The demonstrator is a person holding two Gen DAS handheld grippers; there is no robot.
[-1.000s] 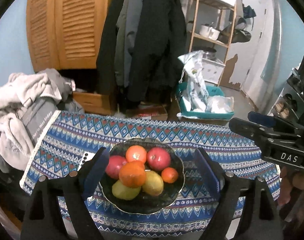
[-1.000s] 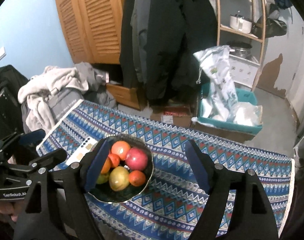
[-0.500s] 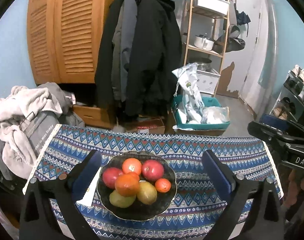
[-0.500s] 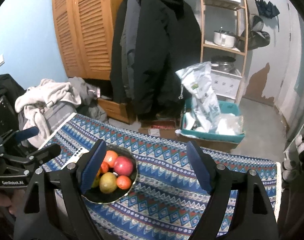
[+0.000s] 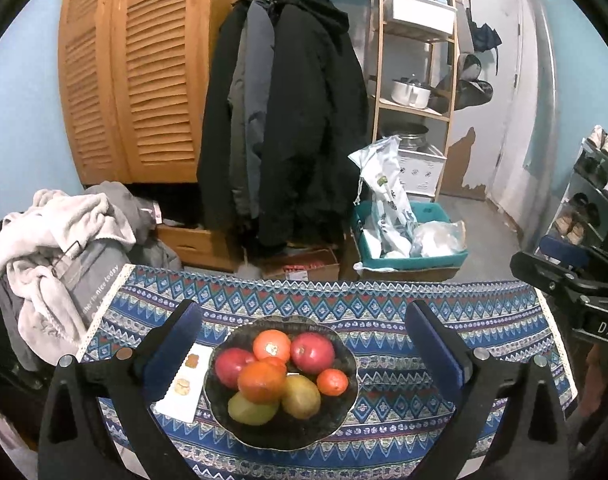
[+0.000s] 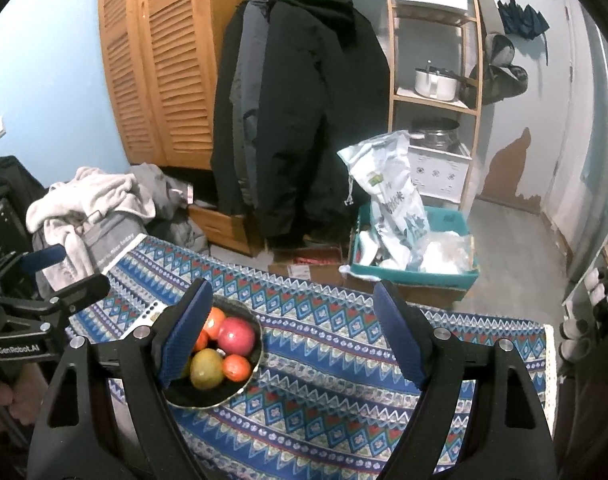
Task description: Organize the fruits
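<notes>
A dark bowl (image 5: 344, 408) sits on the patterned tablecloth (image 5: 384, 308), piled with fruit: two red apples (image 5: 312, 353), oranges (image 5: 262, 381) and yellow-green pears (image 5: 300, 396). My left gripper (image 5: 301, 344) is open and empty, held above and in front of the bowl. My right gripper (image 6: 291, 336) is open and empty, to the right of the bowl (image 6: 239, 390), its left finger hiding part of the fruit (image 6: 235, 336). Each gripper shows at the edge of the other's view.
A white card with small items (image 5: 183, 384) lies left of the bowl. A heap of clothes (image 5: 55, 240) lies past the table's left end. Behind the table hang dark coats (image 5: 287, 120), with a teal bin (image 5: 408, 256) and wooden shelves (image 5: 416, 92) beyond.
Both grippers have pulled back and up from the bowl, so the bowl looks smaller and lower in view. Both stay open and empty. The fruit has not moved.
</notes>
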